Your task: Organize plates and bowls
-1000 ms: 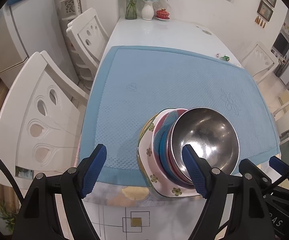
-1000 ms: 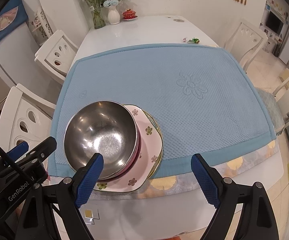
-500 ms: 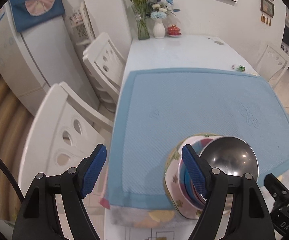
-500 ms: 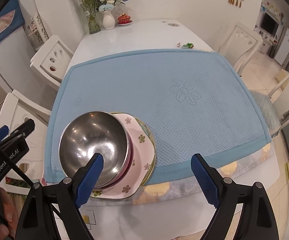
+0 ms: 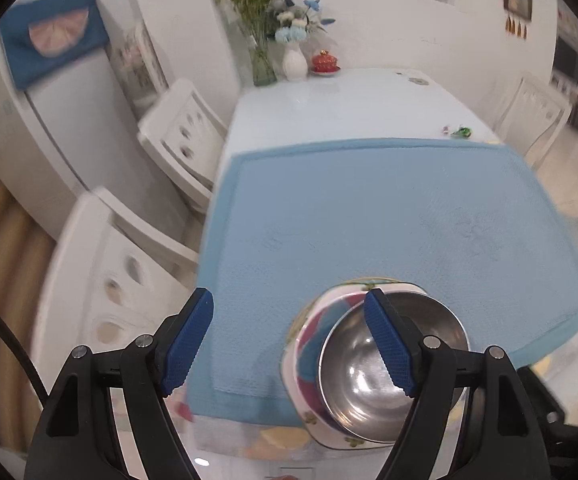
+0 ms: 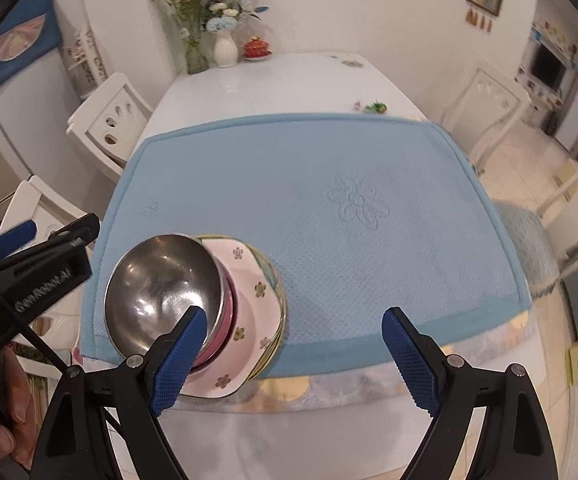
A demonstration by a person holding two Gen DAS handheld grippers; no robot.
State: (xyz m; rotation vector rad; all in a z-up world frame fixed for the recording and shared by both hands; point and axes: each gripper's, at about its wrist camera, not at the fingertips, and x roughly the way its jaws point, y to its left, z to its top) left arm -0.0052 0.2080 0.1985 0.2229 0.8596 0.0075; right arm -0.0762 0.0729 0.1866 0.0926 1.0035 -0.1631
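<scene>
Since a second ago my left gripper has pulled up and back from the stack, and the view has swung so that more of the white chairs and the far wall show; the right gripper has also drawn back a little, so the stack sits smaller in its view. Both grippers hang over the near edge of the counter with jaws wide and nothing between the pads.

The steel bowl sits on top of the stack, nested in a pink bowl whose rim shows just below it. In the left view a blue layer peeks out between the bowls, though I cannot tell what it is. Under them lies a pink flowered plate with a green-edged plate beneath it. The whole stack rests on the near left corner of the blue mat, partly overhanging its front edge.

At the counter's far end stand a vase of flowers and a small red lidded dish. A hand shows at the lower left of the right view.
</scene>
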